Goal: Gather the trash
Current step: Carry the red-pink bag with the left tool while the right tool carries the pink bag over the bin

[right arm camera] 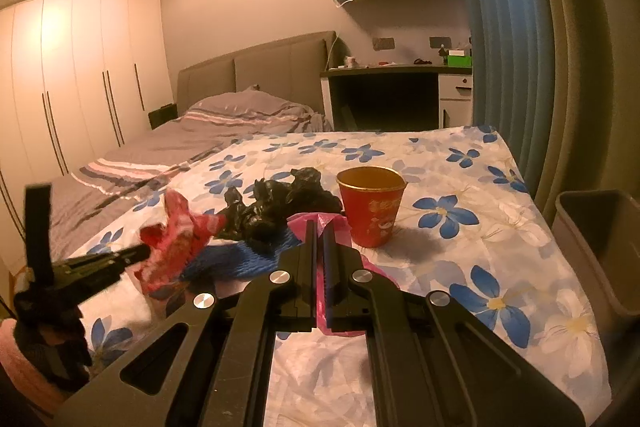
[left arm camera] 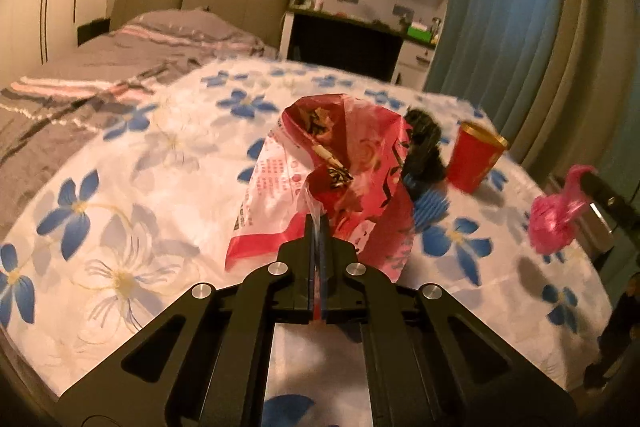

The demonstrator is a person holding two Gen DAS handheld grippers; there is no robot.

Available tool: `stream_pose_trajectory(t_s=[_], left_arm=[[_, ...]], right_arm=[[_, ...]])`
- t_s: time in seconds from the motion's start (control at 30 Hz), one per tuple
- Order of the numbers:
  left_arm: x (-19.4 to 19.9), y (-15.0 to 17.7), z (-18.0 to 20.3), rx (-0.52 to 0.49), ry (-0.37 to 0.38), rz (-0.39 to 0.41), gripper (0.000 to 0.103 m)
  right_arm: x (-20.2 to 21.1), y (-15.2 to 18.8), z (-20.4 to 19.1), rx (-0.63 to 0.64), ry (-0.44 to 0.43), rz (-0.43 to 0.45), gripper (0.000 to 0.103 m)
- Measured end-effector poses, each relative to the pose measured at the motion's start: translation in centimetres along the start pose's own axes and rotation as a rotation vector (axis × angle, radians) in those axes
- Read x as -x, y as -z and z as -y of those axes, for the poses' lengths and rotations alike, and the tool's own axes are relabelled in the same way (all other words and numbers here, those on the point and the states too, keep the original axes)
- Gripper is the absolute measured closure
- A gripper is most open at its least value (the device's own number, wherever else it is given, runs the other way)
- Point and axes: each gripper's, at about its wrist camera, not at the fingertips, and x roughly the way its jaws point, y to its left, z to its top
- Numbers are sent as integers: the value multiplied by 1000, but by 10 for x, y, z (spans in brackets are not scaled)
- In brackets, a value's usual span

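My left gripper [left arm camera: 318,223] is shut on a crumpled red and white plastic wrapper [left arm camera: 340,163], which stands up from the flowered tablecloth [left arm camera: 120,195]. From the right wrist view the same gripper [right arm camera: 142,251] pinches the wrapper [right arm camera: 176,239] at the left. My right gripper [right arm camera: 320,227] is shut on a pink plastic bag [right arm camera: 340,225]; the left wrist view shows that bag [left arm camera: 554,223] hanging from the right gripper [left arm camera: 586,181]. A black plastic bag [right arm camera: 280,205], a blue ribbed item [right arm camera: 240,261] and a red paper cup [right arm camera: 370,213] lie on the cloth between and beyond the grippers.
A grey waste bin [right arm camera: 600,247] stands off the table's right edge, beside blue curtains [right arm camera: 500,47]. A bed [right arm camera: 180,147] lies behind the table on the left, a desk [right arm camera: 388,99] behind it. A gloved hand [right arm camera: 44,319] holds the left gripper.
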Motion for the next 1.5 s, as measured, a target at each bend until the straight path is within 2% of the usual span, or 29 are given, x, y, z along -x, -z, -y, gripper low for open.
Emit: stream_pose_trajectory(t_s=[0.23,0.47,1.07,1.5], left_arm=[[25,-17,34,-44,35,83,103],[27,-28,74,-86,81,116,103],[-8,-32,202,-206,256,91,103],[-42,-31,292,-284,389,57,103]], right_arm=[[12,-7,7,-3,6,27,100],[31,-13,24,-10,35,63,100],[72,-20,95,-45,195,133,100],[95,-24,168,-83,376,180,100]])
